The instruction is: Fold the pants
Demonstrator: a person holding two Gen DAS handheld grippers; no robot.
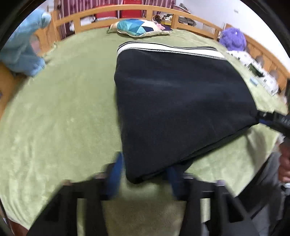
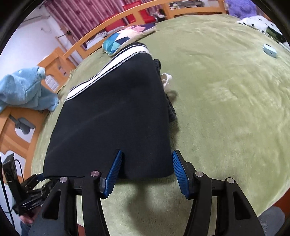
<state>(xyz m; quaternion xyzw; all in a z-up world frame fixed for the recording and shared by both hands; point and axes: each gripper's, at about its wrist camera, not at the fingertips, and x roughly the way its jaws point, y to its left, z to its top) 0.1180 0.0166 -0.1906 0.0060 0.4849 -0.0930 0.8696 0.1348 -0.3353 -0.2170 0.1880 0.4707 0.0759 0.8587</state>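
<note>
The black pants (image 1: 177, 101) with a white side stripe lie folded into a thick block on the green bed cover; they also show in the right wrist view (image 2: 112, 123). My left gripper (image 1: 145, 174) is open, its blurred blue pads on either side of the near left corner of the fold. My right gripper (image 2: 146, 168) is open, its pads on either side of the near right corner. The right gripper shows at the fold's right corner in the left wrist view (image 1: 271, 118). The left gripper shows at the lower left of the right wrist view (image 2: 34, 188).
A green cover (image 2: 226, 109) spreads over the bed inside a wooden rail (image 1: 112, 12). A patterned pillow (image 1: 139, 27), a blue plush (image 1: 23, 52), a purple plush (image 1: 233, 39) and a small light blue object (image 2: 270, 50) lie around the edges.
</note>
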